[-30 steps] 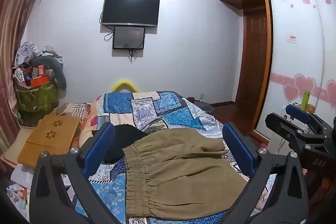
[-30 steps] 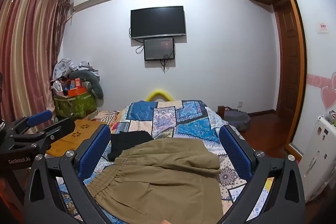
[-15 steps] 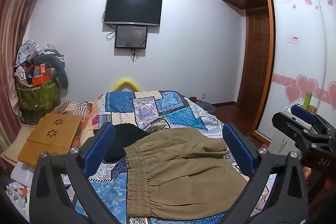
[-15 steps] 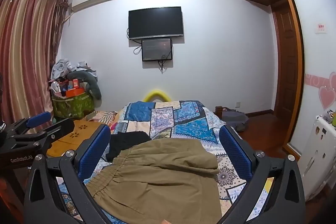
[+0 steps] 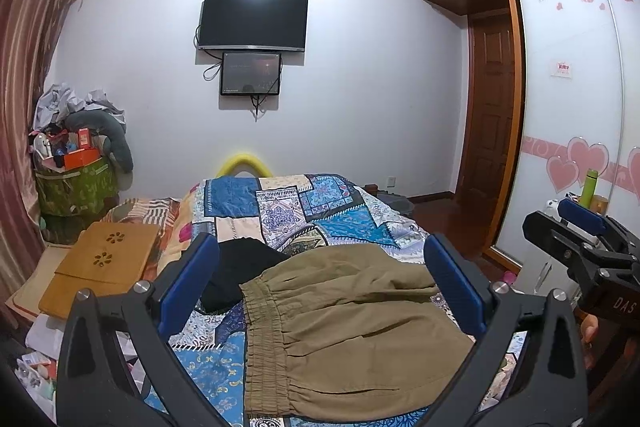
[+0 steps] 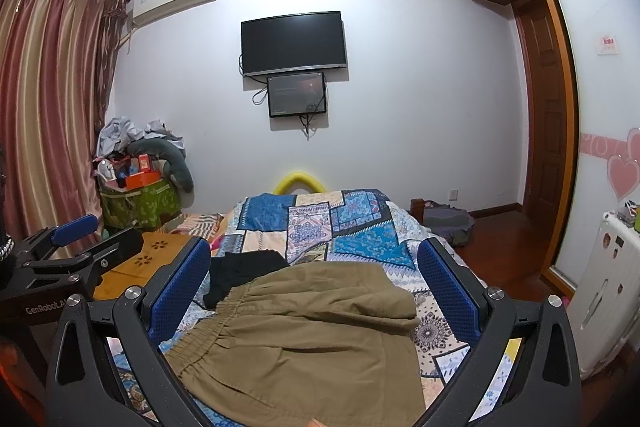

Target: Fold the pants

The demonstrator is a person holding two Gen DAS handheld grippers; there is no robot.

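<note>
Both grippers are up off the bed with jaws spread wide, nothing held. The left gripper (image 5: 322, 281) and right gripper (image 6: 314, 281) each frame the pants (image 5: 352, 323) between their blue pads.

Stuff around: a black garment (image 5: 240, 271) lies just past the left jaw in both views, touching the pants' waistband corner, partly tucked under it as far as I can tell. A wooden lap desk (image 5: 104, 267) sits outside the left jaw at the bed's edge, with a pile of clutter in a green bin (image 5: 74, 183) beyond it. In the left wrist view the other gripper shows outside the right jaw, near a white appliance (image 6: 608, 291).

The pants look folded over already, lying flat on the patchwork quilt (image 5: 304, 203). The elastic waistband runs along the left-jaw side, and the legs stretch across toward the right jaw, so the long axis goes jaw to jaw.

Room: bare quilt beyond the pants toward the far wall. The bed's edge drops off just outside the right jaw to the wooden floor (image 6: 504, 239).
</note>
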